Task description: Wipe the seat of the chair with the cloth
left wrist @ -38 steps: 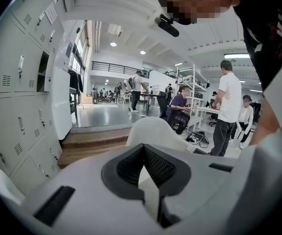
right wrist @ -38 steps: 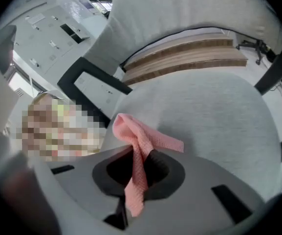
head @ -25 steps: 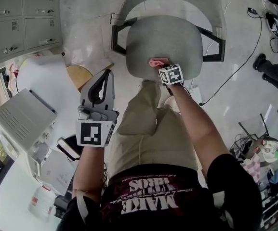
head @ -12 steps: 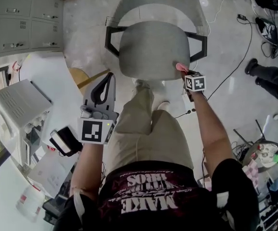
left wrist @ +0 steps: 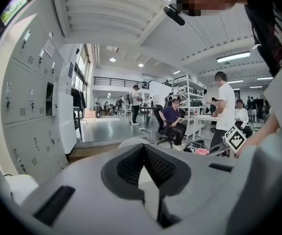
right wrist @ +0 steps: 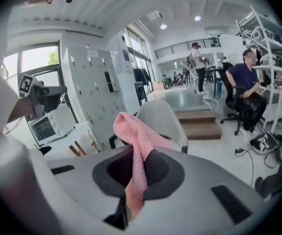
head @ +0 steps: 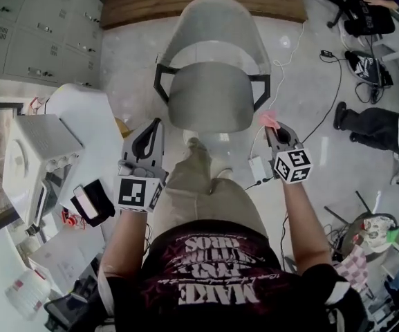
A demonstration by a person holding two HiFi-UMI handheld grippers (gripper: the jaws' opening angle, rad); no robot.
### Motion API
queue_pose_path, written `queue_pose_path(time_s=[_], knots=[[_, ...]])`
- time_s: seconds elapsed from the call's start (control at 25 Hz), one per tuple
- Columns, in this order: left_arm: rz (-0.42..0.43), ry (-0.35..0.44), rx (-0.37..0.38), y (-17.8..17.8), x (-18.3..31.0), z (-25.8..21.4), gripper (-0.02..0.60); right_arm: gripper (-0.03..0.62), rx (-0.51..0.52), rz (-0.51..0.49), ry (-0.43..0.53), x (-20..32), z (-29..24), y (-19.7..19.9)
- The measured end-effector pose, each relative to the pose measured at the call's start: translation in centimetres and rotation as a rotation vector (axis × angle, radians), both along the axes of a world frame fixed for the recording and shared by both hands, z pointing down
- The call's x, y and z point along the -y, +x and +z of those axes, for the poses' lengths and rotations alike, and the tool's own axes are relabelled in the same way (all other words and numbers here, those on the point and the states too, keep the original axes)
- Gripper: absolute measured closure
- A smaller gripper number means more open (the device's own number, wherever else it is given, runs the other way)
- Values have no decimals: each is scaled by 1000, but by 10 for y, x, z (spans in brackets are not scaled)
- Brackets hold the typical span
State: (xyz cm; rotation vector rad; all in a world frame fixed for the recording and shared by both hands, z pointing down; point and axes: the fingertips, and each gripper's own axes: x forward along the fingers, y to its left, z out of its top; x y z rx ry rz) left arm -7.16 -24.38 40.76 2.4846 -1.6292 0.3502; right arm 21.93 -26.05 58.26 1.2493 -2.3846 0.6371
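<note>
Your right claw (head: 271, 126) is clamped on the pink cloth (head: 267, 120). In the right gripper view the cloth (right wrist: 137, 148) runs up between the jaws and flops over at the top. From the head view, that claw hangs off the right side of the grey chair (head: 213, 26), just beside the front right corner of the seat (head: 209, 106). It's over the floor (head: 303, 61), so the cloth isn't touching the seat. Your left claw (head: 155, 125) is pinched closed with nothing in it, and sits near the seat's front left corner, in front of your leg. The chair has black armrests (head: 160, 83) and faces you, with a wooden step (head: 185, 2) behind it. The floor is pale and glossy, with cables (head: 337, 81) trailing across it on the right and a small white box (head: 258, 168) lying by your feet. Somebody's dark trouser legs and shoes (head: 368, 126) poke in from the right edge. On your left there's a white surface (head: 81, 113) with a boxy white machine (head: 36, 147) on it, and a wall of grey lockers (head: 19, 19) beyond. The left gripper view shows a big open workshop with strip lights, shelving racks, a seated person (left wrist: 172, 119) on an office chair and another person standing (left wrist: 225, 106) by the desks.
</note>
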Motion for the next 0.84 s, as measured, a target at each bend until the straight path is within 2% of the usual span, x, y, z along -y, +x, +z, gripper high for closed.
queue_pose_path(time_s=[0.2, 0.52, 0.68, 0.84], knots=[[-5, 89, 3, 7, -15, -53, 578, 566, 16, -2, 187, -24, -106, 8], [-16, 171, 13, 16, -57, -107, 578, 566, 15, -36, 409, -60, -222, 6], [-31, 193, 8, 11, -77, -127, 578, 566, 30, -58, 476, -74, -260, -13], [-38, 205, 10, 11, -96, -147, 578, 566, 32, -95, 490, -90, -281, -28]])
